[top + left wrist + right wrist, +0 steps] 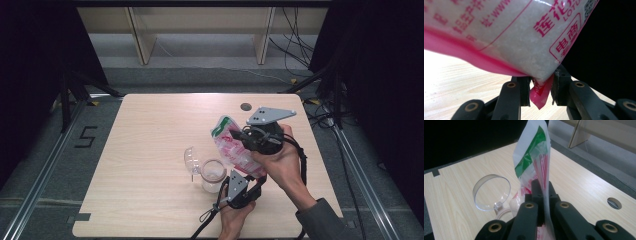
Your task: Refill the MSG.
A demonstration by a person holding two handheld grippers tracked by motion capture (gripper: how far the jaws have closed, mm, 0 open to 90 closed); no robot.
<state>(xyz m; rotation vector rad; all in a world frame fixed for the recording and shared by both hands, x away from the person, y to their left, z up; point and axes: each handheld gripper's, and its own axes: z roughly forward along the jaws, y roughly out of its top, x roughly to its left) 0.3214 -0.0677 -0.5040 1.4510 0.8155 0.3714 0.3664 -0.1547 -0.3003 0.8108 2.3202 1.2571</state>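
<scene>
"LOTU", "电商" on bag [524,37], floor "5" [86,136]

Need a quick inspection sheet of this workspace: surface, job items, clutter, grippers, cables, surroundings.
Surface: light wood table, round hole near its far edge.
Job's things: pink-and-white bag of white granules, held tilted above the table; clear jar with hinged lid open.
Clutter: nothing seen.
Grippers: right gripper shut on the bag's upper part; left gripper has the bag's bottom corner between its jaws, contact unclear.
Cables: black cable trailing from the left gripper; loose cables on the floor beyond.
Surroundings: dark curtains, wooden frame behind, floor rails.
</scene>
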